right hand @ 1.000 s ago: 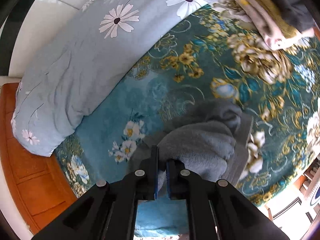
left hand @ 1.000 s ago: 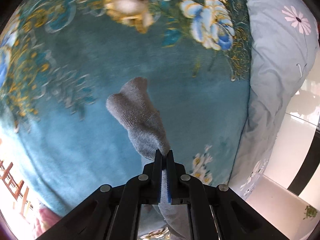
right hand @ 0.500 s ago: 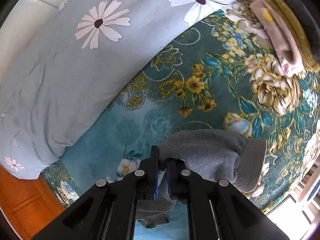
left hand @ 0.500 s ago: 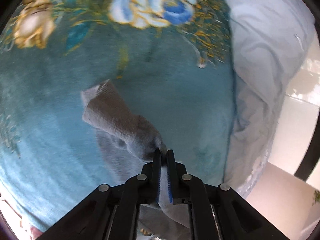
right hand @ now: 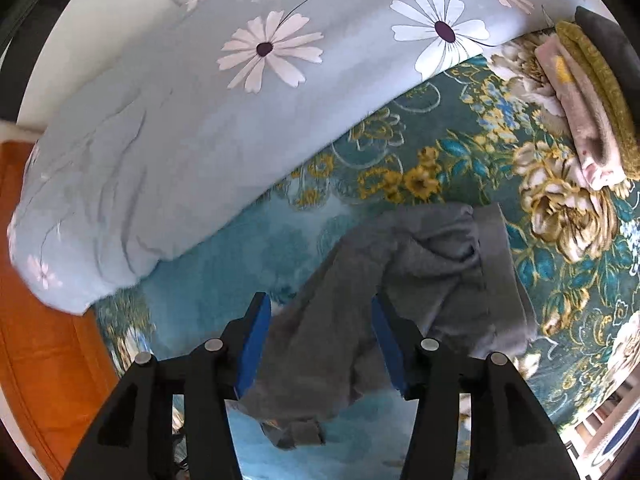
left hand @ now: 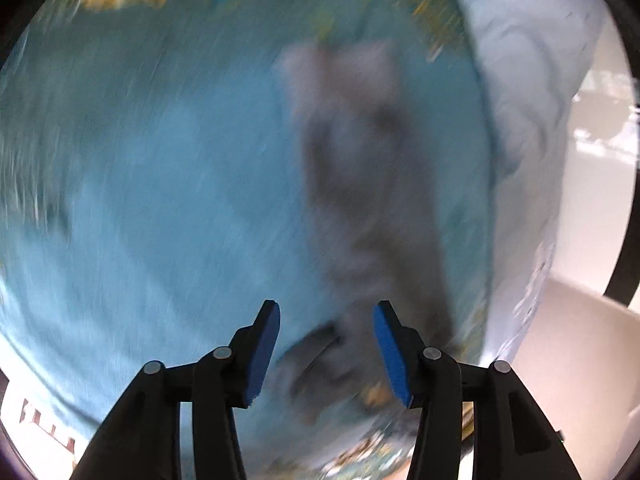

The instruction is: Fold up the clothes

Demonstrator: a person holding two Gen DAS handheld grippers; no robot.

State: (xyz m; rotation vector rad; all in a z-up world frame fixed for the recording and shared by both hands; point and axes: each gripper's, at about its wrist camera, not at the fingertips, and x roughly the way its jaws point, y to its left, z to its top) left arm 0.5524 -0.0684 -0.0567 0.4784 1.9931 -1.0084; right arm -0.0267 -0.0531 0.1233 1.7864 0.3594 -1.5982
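The left claw (left hand: pixel 326 344) has just been opening; its blue pads (left hand: pixel 264 354) stand apart, pressing on nothing. Between and beyond them a grey garment (left hand: pixel 360 168) lies blurred on the teal floral bedspread (left hand: pixel 160 180). A pale blue quilt (left hand: pixel 528 120) borders the right.

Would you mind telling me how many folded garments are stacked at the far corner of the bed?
3: a pink one nearest the flowered blanket's middle, a mustard one behind it, a dark grey one at the picture's edge. More may be hidden.
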